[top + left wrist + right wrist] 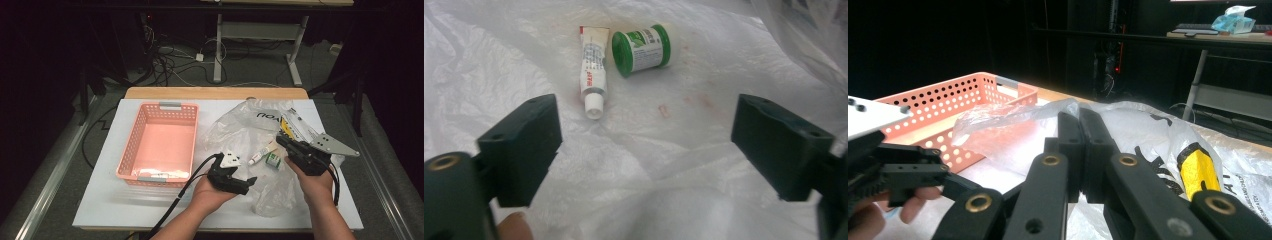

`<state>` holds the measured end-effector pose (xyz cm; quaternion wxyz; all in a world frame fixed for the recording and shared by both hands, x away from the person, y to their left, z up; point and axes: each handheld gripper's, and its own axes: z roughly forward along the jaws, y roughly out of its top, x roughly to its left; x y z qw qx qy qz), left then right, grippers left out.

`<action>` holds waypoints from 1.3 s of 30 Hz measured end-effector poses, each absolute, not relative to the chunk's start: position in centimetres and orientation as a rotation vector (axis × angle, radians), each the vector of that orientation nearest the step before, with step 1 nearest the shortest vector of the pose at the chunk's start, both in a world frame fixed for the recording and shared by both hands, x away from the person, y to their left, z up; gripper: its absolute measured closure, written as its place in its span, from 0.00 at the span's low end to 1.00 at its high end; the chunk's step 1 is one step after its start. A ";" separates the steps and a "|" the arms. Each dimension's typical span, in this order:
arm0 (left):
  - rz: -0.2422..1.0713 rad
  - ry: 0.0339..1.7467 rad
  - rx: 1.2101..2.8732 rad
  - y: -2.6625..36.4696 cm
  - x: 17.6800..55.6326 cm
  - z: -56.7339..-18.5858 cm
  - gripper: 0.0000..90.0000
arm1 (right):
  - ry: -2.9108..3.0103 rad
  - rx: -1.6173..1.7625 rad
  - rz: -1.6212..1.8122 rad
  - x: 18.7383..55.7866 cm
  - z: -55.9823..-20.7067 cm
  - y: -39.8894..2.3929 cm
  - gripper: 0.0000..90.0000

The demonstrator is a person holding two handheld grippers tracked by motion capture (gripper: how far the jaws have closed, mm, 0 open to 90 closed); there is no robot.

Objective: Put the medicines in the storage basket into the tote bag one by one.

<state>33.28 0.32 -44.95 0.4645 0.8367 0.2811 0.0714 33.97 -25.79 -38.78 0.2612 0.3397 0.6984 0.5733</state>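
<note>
**Open jaws face a tube and a jar on a plastic bag**

At the left of the table stands a pink basket (159, 142). Beside it, the left gripper (248, 182) is wide open with nothing between its jaws, aimed at a small white tube (592, 77) and a green jar (642, 48) lying side by side on the clear plastic bag (240, 132). Farther right, the right gripper (281, 139) is closed, pinching a fold of that bag.
</note>
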 end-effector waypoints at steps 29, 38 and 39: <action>0.316 0.815 1.980 9.4 30.8 -42.1 0.00 | 1.892 0.932 1.543 34.0 -38.9 -25.7 1.00; 0.369 0.898 1.946 12.9 31.2 -42.0 0.00 | 1.889 0.930 1.543 33.9 -38.9 -25.8 1.00; 0.380 0.908 1.944 13.3 31.3 -42.0 0.00 | 1.888 0.930 1.543 33.9 -38.9 -25.9 1.00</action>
